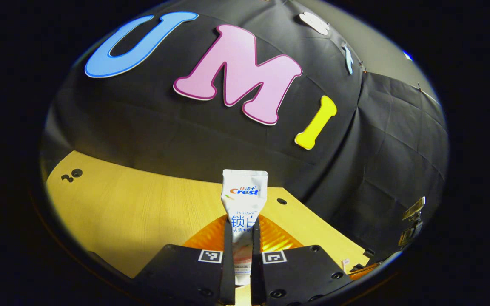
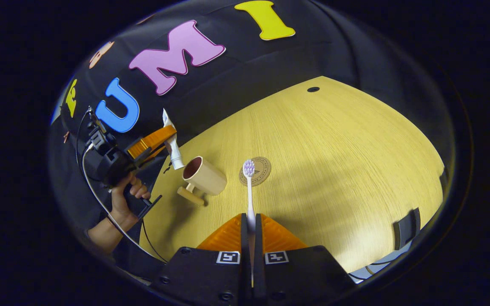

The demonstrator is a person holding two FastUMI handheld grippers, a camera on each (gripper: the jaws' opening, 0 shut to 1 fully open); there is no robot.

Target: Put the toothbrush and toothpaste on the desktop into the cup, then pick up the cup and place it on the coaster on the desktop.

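Now I have both claws loaded, each above the wooden surface point(image 2: 334, 140). From the right gripper view I get the wide picture: the surface, the tan cup point(image 2: 204, 175) lying tipped with its mouth toward the back wall and its handle low, and the round coaster point(image 2: 258, 171) just beside it, flat on the wood. My left claw point(image 2: 169, 142) shows there too, off to the far left, gripped by a bare hand point(image 2: 126, 196) with the wrist bent up; its toothpaste tube hangs cap-down just above and behind the cup's mouth. My right claw point(image 2: 251, 238) is pinched narrow on the toothbrush point(image 2: 249, 189), bristles pointing forward over the surface near the coaster. From the left gripper view I see the left claw point(image 1: 242, 242) clamped on the white toothpaste point(image 1: 243, 199), crimped end up, blue lettering on it.
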